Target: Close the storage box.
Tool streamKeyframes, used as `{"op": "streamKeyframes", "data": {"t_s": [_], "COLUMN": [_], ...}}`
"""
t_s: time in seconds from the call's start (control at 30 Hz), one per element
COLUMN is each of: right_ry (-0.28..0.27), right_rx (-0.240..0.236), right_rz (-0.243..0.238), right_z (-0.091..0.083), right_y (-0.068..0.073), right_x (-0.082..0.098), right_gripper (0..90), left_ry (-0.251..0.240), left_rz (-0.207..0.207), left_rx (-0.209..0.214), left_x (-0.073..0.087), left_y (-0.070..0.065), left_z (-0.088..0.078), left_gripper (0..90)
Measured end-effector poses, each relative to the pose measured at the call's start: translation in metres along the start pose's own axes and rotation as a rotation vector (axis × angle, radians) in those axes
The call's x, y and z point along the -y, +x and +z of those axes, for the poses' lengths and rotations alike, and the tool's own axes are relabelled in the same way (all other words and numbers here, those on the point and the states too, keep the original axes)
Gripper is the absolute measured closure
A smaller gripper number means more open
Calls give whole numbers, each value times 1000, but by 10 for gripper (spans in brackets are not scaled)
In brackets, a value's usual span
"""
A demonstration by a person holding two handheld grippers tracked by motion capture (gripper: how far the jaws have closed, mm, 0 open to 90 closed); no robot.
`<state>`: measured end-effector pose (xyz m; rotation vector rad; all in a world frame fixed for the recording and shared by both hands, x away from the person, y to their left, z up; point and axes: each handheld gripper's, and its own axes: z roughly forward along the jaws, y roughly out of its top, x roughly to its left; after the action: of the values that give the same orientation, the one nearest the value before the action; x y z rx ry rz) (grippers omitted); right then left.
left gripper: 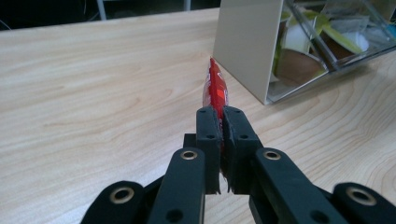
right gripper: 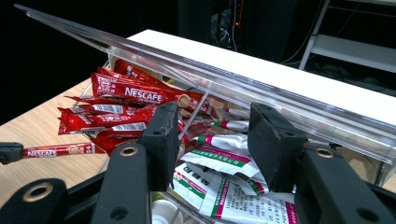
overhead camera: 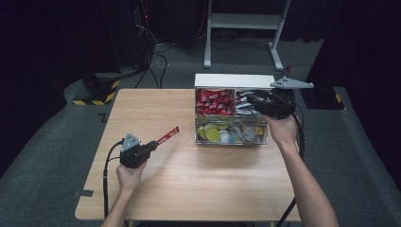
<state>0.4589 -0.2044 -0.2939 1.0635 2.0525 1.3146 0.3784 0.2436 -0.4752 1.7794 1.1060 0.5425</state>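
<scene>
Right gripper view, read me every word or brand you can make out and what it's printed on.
"NESCAFE": on the top red sachet in the organiser box.
"NESCAFE": on the red stick sachet held by the left hand-held gripper.
White and green sachets: print too blurred to read.

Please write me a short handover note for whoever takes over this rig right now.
Left gripper: shut on a red Nescafe stick, held above the table, left of the clear organizer box.
Right gripper: open, jaws apart over the box's back right compartment, above the white and green sachets, under the raised clear lid.
Things: more red sticks lie in the back left compartment; round pods fill the front left.
Done: one stick is out of the box.
Left: probably the right gripper picks a sachet; where the stick goes I cannot tell.
</scene>
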Motion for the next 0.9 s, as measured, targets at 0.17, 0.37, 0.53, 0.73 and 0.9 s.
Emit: {"op": "streamKeyframes", "data": {"t_s": [0.17,0.37,0.53,0.73,0.9], "right_ry": [0,5,10,9,13], "right_rx": [-3,-2,-1,-1,0], "right_rz": [5,-1,-3,0,-3], "right_z": [1,2,2,2,2], "right_y": [1,2,2,1,1], "right_x": [0,0,0,0,1], "right_gripper": [533,534,534,533,534], "left_ry": [19,51,69,95,148], "left_rz": [-10,-5,2,-10,-7], "left_rx": [-7,-19,-26,-24,-28], "left_x": [5,10,14,20,25], "left_y": [3,5,2,2,0], "left_z": [4,9,15,20,26], "left_gripper": [856,853,850,837,820]}}
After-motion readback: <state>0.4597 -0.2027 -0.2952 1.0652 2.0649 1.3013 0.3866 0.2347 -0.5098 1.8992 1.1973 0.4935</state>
